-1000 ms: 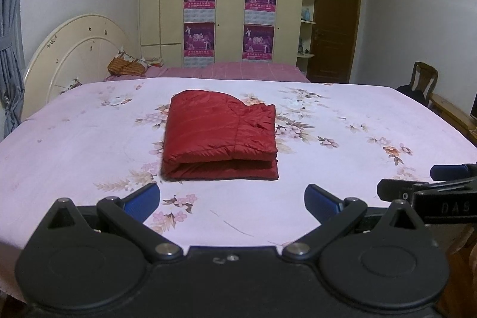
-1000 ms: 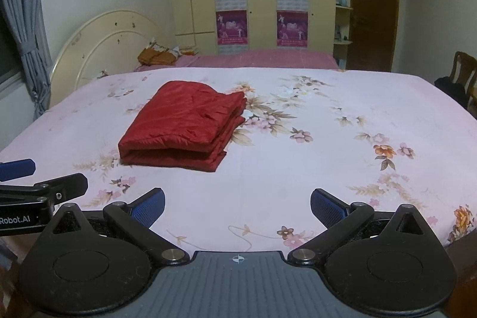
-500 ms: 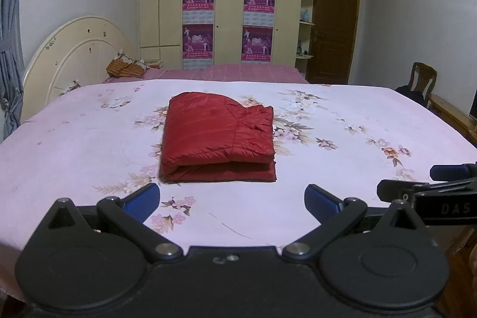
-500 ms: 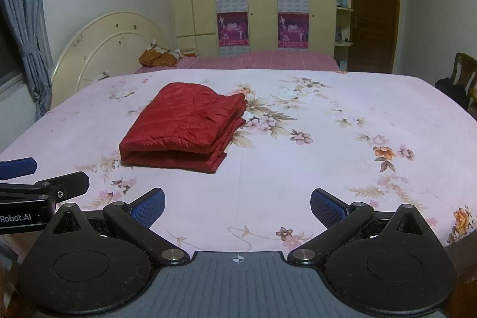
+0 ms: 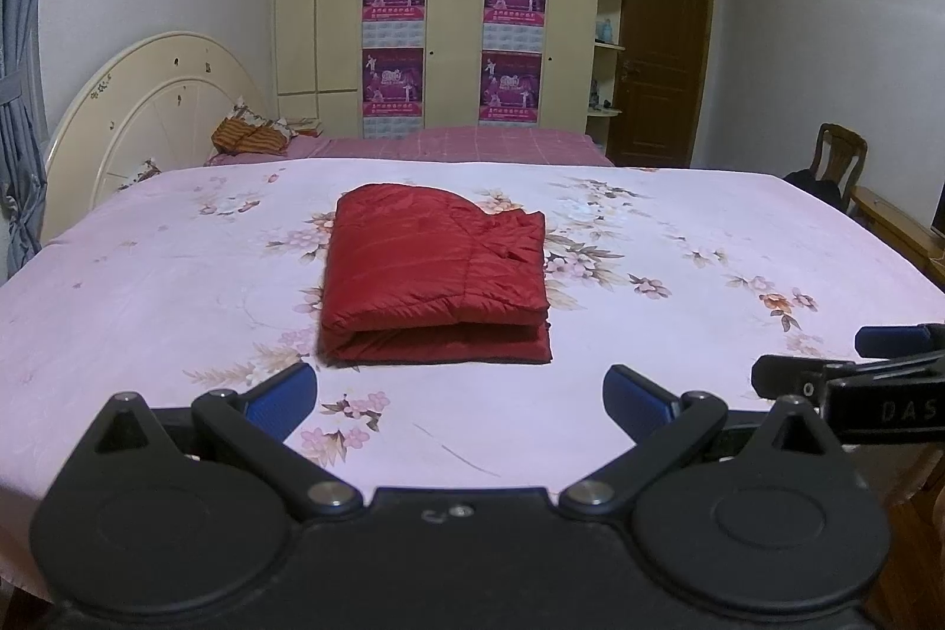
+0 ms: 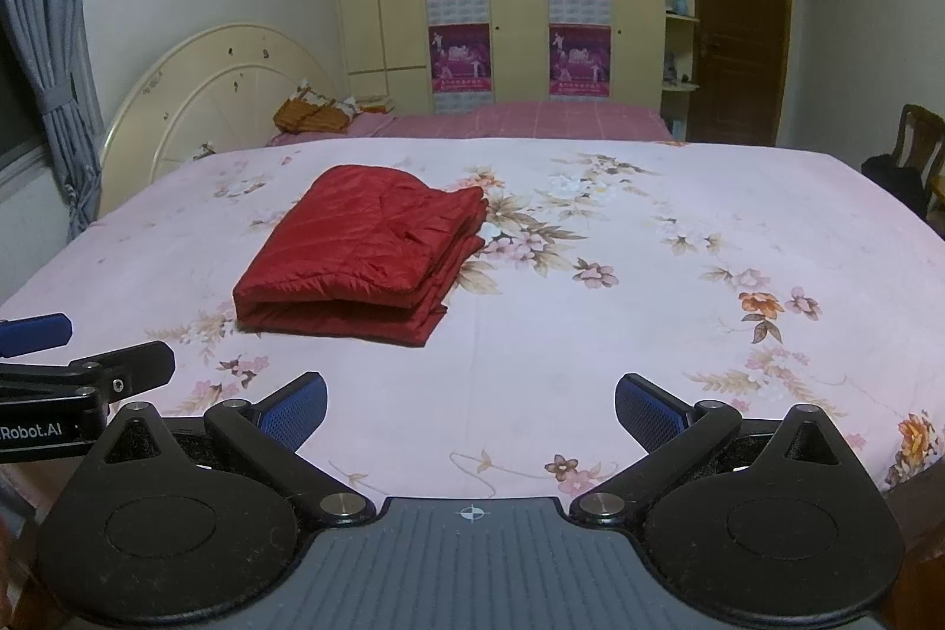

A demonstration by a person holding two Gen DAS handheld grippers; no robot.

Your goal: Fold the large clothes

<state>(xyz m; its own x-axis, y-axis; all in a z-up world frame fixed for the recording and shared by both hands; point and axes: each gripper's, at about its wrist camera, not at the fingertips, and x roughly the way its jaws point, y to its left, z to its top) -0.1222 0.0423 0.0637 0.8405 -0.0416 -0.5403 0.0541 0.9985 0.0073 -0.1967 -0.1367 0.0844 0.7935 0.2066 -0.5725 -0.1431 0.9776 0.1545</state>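
A red quilted jacket (image 5: 434,276) lies folded into a compact rectangle in the middle of the bed, its folded edge facing me; the right wrist view shows the same jacket (image 6: 366,255) left of centre. My left gripper (image 5: 459,394) hovers open over the bed's near edge, short of the jacket, with nothing between its blue pads. My right gripper (image 6: 469,408) is open too, empty, further right along the same edge. Each view catches the other gripper's fingers at its side: the right gripper (image 5: 850,364), the left gripper (image 6: 77,352).
The bed carries a pink floral sheet (image 5: 679,240) and has a cream rounded headboard (image 5: 142,116) at the left. Pillows (image 5: 251,134) lie at the back left. A wardrobe with posters (image 5: 449,39), a dark door (image 5: 661,57) and a wooden chair (image 5: 836,163) stand behind.
Both cameras have shifted only slightly; the jacket sits marginally lower in the views. Both grippers stay open and the jacket has not moved on the bed.
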